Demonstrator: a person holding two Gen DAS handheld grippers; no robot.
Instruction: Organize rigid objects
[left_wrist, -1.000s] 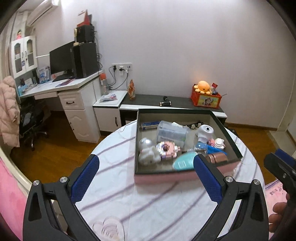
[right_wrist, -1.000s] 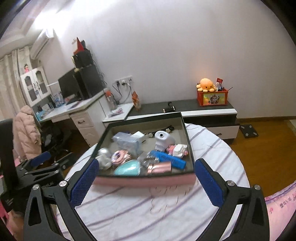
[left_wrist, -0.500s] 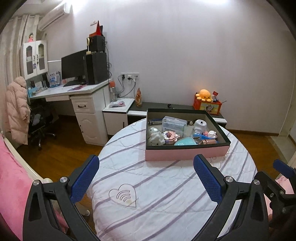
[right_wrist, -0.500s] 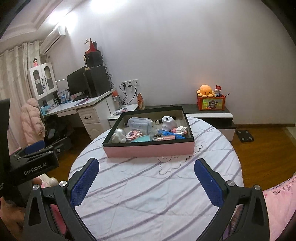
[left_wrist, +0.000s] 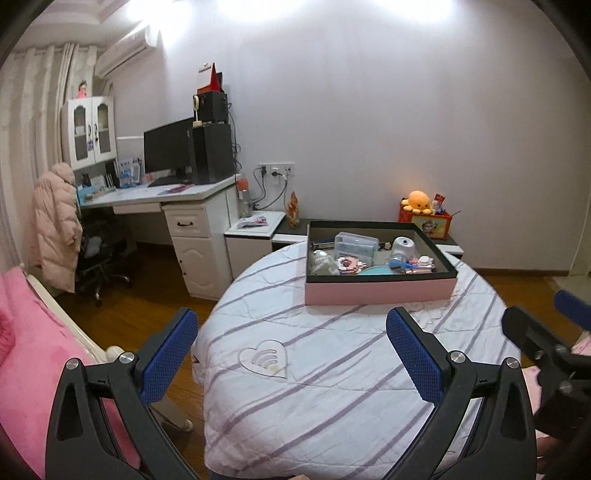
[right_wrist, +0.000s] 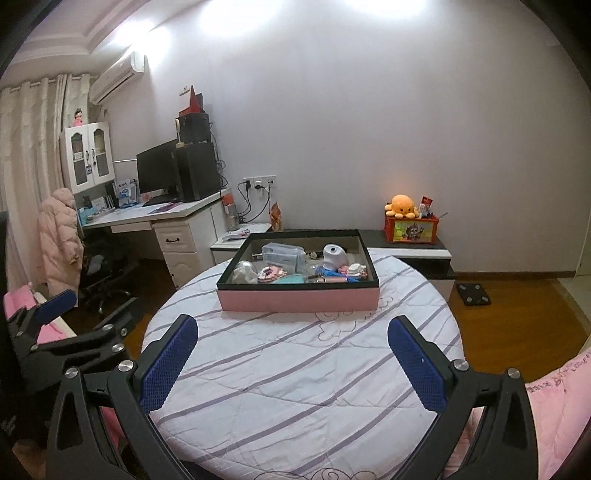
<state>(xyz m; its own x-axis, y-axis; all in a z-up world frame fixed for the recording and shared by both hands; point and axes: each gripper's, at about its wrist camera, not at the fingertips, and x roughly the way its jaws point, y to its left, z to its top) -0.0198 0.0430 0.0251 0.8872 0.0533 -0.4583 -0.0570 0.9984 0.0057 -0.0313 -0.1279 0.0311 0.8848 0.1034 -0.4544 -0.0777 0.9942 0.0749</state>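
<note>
A pink box with a dark rim (left_wrist: 380, 291) (right_wrist: 297, 300) stands on the far half of a round table with a striped white cloth (left_wrist: 332, 369) (right_wrist: 295, 376). Inside lie several small objects: a clear plastic case (left_wrist: 355, 243) (right_wrist: 282, 254), a white round device (left_wrist: 403, 248) (right_wrist: 334, 254), a silver-white figure (left_wrist: 323, 262) (right_wrist: 243, 273) and a teal piece (right_wrist: 291, 280). My left gripper (left_wrist: 291, 354) is open and empty, well short of the box. Over the near cloth my right gripper (right_wrist: 291, 363) is open and empty too. Each gripper shows at the edge of the other's view.
A white desk with a monitor and a speaker (left_wrist: 177, 192) stands at the left, beside a chair with a pink coat (left_wrist: 55, 229). Behind the table is a low cabinet with an orange plush on a red box (right_wrist: 404, 218). Pink bedding (left_wrist: 26, 354) lies at the left.
Both grippers have pulled back from the box, which now looks much smaller and farther away. More of the striped cloth shows in front. Both stay open.
</note>
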